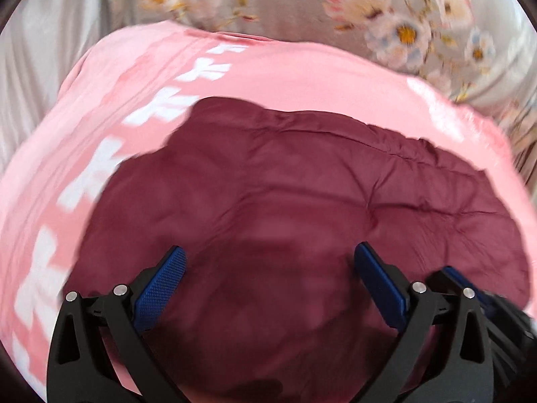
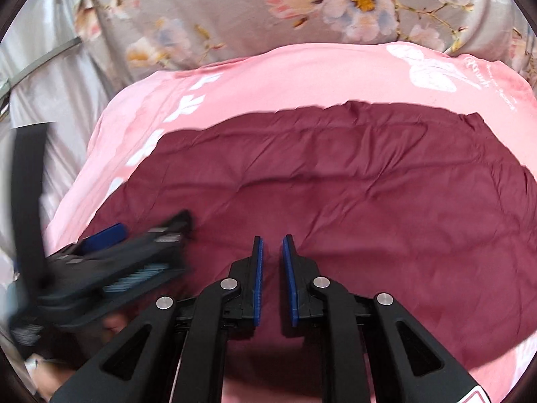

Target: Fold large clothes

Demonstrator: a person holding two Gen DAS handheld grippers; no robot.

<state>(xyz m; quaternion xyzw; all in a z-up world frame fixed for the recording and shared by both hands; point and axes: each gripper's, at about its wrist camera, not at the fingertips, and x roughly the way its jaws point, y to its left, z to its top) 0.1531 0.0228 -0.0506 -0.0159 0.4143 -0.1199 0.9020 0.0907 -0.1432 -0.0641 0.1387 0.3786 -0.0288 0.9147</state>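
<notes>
A maroon garment point(image 1: 285, 194) lies flat and folded on a pink blanket point(image 1: 268, 70) with white motifs. It also shows in the right wrist view point(image 2: 352, 184). My left gripper point(image 1: 268, 258) hovers over the garment's near part, jaws wide open and empty. It also shows blurred at the left of the right wrist view point(image 2: 147, 231). My right gripper point(image 2: 272, 245) is over the garment's near edge, jaws a small gap apart, holding nothing. Part of it shows at the lower right of the left wrist view point(image 1: 470, 285).
The pink blanket point(image 2: 268, 77) lies on a grey floral bedsheet point(image 2: 235, 6), which spreads beyond it at the back and left. The sheet also shows in the left wrist view point(image 1: 402, 16).
</notes>
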